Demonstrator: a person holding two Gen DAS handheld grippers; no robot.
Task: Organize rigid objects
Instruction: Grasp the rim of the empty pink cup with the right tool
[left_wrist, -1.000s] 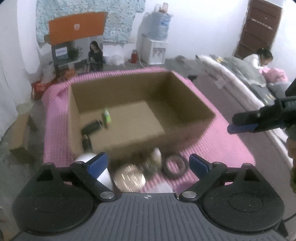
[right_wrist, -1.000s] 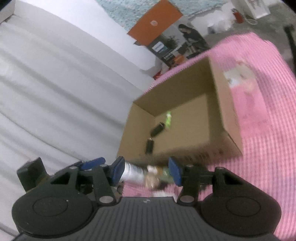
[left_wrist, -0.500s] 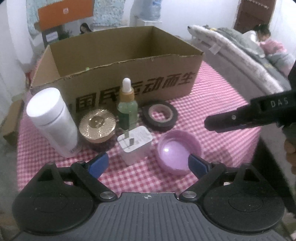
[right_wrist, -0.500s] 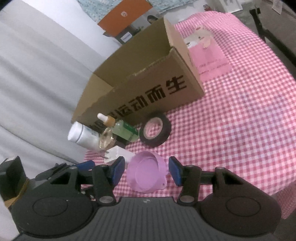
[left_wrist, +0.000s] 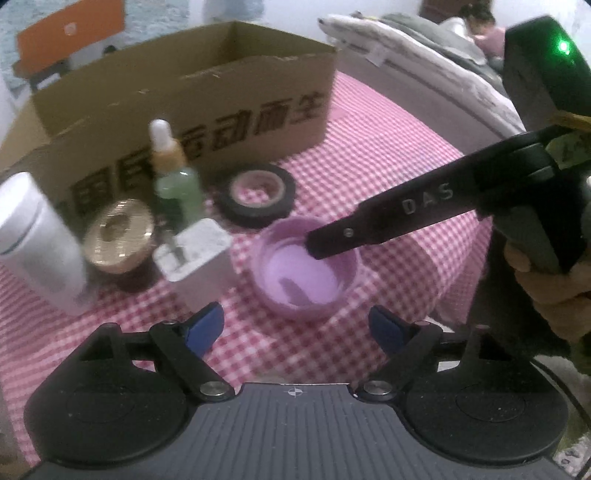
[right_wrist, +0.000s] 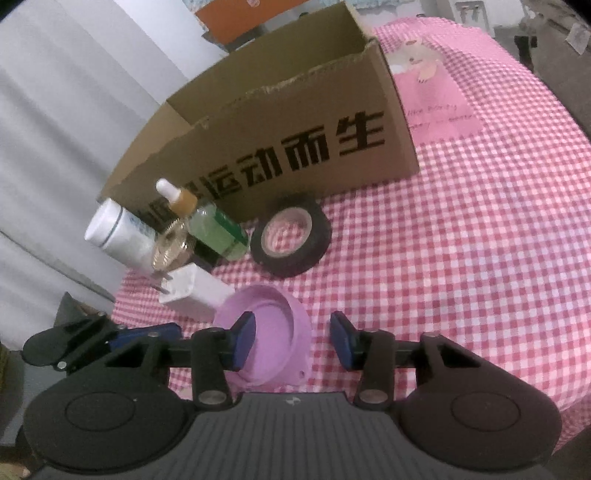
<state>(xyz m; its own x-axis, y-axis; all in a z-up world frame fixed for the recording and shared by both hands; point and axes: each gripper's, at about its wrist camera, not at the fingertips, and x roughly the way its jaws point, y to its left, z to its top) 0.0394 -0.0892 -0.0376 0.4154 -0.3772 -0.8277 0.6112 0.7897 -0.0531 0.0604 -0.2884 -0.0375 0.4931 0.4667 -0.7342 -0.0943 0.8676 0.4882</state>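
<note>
Six loose things sit on the checked desk (right_wrist: 480, 240) in front of one cardboard box (right_wrist: 295, 122). From the left: one white bottle (right_wrist: 118, 236), one gold-lidded jar (right_wrist: 171, 251), one green dropper bottle (right_wrist: 218, 232) standing upright, one white plug adapter (right_wrist: 192, 291) lying with its prongs pointing left, one black tape roll (right_wrist: 291, 240) lying flat just right of the dropper bottle, and nearest of all, one purple lid (right_wrist: 273, 332), open side up.

The right tool (right_wrist: 291, 338) straddles the lid's right rim: its left pad sits inside the lid, its right pad outside over the cloth, and the jaws are closing with the wall between them, no pinch showing yet. In the left view a black finger of that tool reaches down into the lid (left_wrist: 306, 266).

The left tool (left_wrist: 295, 328) hangs just short of the lid's near side, jaws spread wide though closing a little, nothing between them.
</note>
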